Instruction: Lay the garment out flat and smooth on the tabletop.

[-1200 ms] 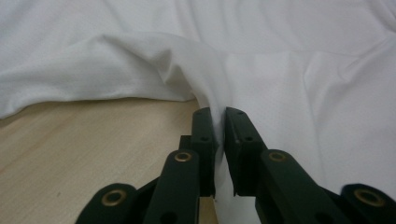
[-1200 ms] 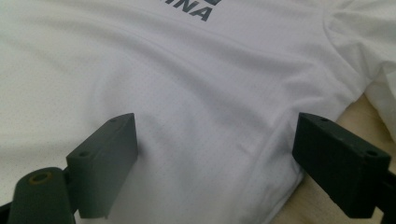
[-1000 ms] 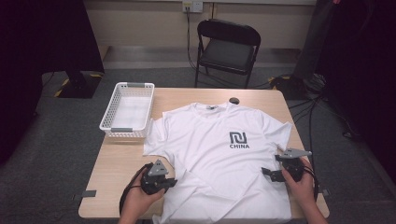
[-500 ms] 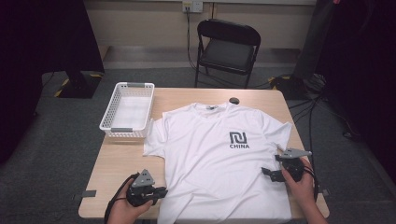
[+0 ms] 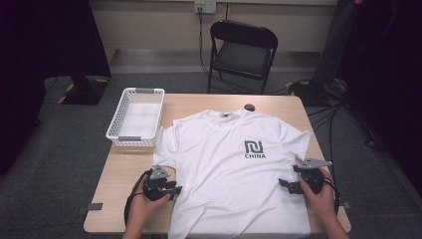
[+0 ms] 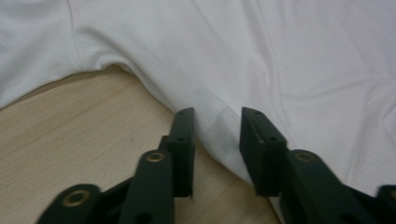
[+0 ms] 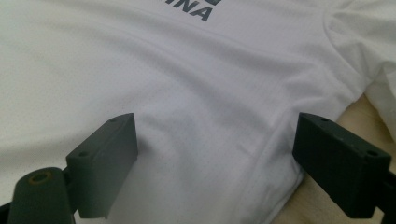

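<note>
Lying flat, the T-shirt [image 5: 234, 169] has its side edges between both grippers' open jaws, the left gripper's [image 6: 217, 135] just having opened.

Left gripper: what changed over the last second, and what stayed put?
The left gripper swung out off the white T-shirt, came back to its side edge, and its fingers have just been opening astride that edge without pinching. The right gripper, open, and the shirt stayed put.

White basket [image 5: 135, 119] sits empty at the table's [image 5: 124, 174] far left corner, a small dark disc [image 5: 249, 107] rests at the far edge, black chair [image 5: 242, 50] stands behind.
</note>
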The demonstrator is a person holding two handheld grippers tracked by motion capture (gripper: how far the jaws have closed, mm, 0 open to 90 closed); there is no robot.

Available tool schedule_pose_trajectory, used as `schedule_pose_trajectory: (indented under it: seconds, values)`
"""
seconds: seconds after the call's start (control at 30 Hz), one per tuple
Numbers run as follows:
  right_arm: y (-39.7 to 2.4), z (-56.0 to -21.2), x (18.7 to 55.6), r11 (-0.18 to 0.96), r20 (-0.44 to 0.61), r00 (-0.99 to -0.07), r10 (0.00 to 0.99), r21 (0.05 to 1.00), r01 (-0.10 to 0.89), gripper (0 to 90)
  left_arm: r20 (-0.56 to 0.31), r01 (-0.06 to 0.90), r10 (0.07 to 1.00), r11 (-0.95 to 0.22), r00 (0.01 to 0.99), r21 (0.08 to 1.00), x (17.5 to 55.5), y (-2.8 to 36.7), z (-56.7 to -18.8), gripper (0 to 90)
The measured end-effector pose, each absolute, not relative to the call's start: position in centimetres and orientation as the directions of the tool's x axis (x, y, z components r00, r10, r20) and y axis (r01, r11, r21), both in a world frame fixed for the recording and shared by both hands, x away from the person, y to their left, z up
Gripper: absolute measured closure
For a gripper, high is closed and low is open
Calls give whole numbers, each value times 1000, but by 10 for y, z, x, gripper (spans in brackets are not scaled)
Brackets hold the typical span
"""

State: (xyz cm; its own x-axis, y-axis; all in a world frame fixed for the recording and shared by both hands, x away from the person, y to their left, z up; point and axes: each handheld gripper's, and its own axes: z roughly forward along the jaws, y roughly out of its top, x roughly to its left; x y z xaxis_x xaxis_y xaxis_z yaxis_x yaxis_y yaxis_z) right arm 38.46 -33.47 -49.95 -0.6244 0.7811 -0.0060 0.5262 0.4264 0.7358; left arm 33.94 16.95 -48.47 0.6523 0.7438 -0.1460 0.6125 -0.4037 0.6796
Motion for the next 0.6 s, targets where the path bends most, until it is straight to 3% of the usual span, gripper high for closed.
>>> schedule_pose_trajectory:
  seconds: [0.13, 0.23, 0.43, 0.47, 0.53, 0.6]
  values:
    - [-335, -499, 385, 430, -6, -629, 777, 735, 524, 131, -126, 610, 738, -435, 663, 663, 342, 167, -484, 878]
    - [-336, -500, 385, 433, -7, -633, 774, 736, 521, 131, -98, 606, 743, -453, 662, 654, 341, 172, -482, 893]
    - [-338, -499, 384, 436, -6, -638, 770, 735, 519, 131, -123, 598, 740, -421, 661, 682, 336, 185, -482, 892]
    - [-338, -499, 384, 436, -6, -638, 770, 735, 519, 131, -124, 592, 737, -419, 665, 689, 335, 185, -482, 850]
    - [-338, -499, 384, 436, -6, -638, 770, 735, 519, 131, -120, 580, 745, -397, 657, 711, 334, 186, -480, 623]
    - [-338, -499, 384, 436, -6, -638, 770, 735, 519, 131, -92, 541, 728, -412, 679, 733, 334, 186, -478, 487]
